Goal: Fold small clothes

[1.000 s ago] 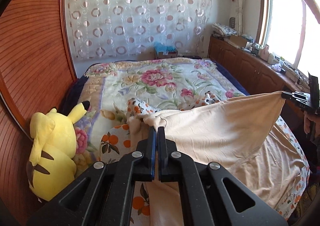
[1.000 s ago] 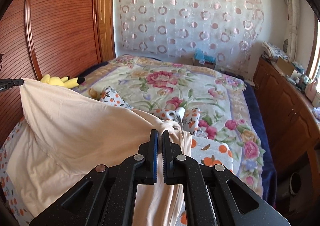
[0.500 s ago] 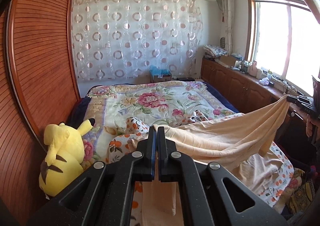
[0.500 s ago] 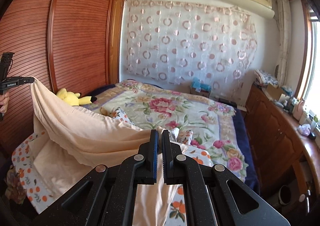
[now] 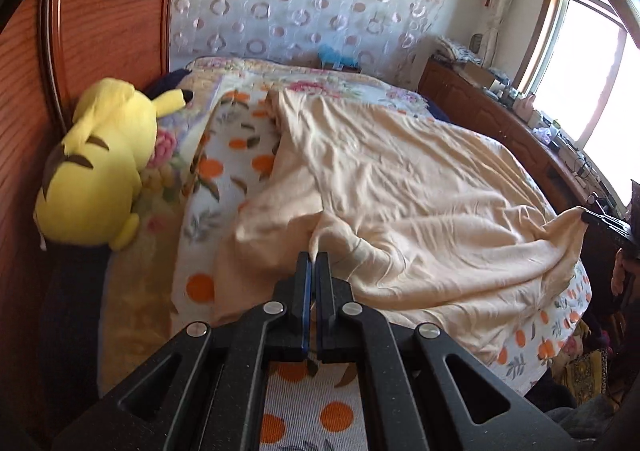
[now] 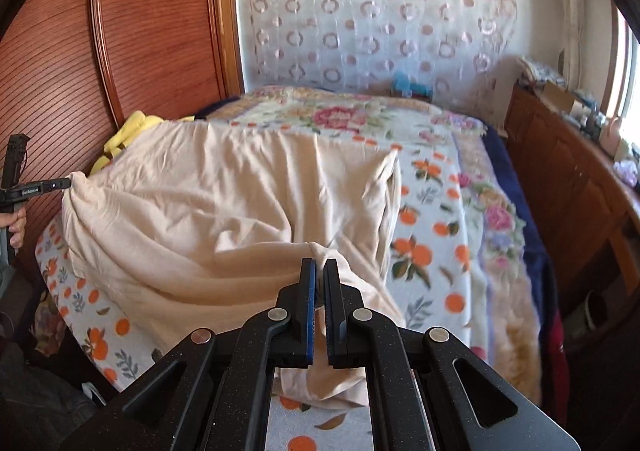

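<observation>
Spreading step: left tool point(image 5: 314, 257) and right tool point(image 6: 319, 263) each pinching peach cloth point(image 5: 420, 187) corners over bed point(image 5: 236, 171); next, lower flat, then release.

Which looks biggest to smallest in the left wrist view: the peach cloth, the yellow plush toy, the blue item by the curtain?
1. Peach cloth.
2. Yellow plush toy.
3. Blue item, though it sits farthest from the camera, so its small look is unsure.

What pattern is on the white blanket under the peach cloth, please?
Oranges with leaves on the white blanket, clearest in the right wrist view.
</observation>
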Demonstrator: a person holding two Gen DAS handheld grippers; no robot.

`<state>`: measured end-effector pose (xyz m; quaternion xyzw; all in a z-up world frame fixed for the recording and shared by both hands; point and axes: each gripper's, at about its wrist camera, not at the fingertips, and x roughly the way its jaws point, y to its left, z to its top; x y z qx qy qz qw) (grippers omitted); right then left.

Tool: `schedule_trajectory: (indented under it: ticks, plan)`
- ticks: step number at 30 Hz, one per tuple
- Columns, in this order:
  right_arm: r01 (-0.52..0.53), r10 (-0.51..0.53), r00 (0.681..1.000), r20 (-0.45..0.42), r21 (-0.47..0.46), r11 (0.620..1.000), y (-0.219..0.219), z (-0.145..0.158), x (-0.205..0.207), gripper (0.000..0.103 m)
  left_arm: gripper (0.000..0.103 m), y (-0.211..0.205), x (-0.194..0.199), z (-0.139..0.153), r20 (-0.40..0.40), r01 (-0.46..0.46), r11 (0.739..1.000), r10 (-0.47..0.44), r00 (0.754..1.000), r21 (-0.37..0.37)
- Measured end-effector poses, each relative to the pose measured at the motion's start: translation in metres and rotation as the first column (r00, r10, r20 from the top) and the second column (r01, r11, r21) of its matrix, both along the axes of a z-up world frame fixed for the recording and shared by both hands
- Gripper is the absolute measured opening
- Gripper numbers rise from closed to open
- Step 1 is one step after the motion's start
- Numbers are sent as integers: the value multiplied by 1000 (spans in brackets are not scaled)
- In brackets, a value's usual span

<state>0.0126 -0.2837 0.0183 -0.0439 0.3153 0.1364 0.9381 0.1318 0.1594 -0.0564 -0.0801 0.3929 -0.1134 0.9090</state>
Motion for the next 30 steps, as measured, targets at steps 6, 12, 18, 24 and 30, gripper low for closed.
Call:
schedule_trajectory:
  ticks: [6,12,18,24,30]
  plan:
    - [-22,22,1000,-9,44,999,10,2,24,3,2,-14,-2,5,-2,44,999,-44,999,-3]
    - [-133,128,990,62,82,988,50,47,47,3,2,-60,23,84,141,167,977,-149,979,-132]
    - [-205,173,961,218,132,970,75,108,46,3,2,-73,25,162,291,255,927,-173,941,-274]
    - [-135,100,963,249,131,982,43,106,33,3,2,-10,4,132,240,100,965,-41,970,-242]
    - [8,-10,999,46,42,999,5,27,41,3,2,38,-7,28,31,-93,993,95,995,-72]
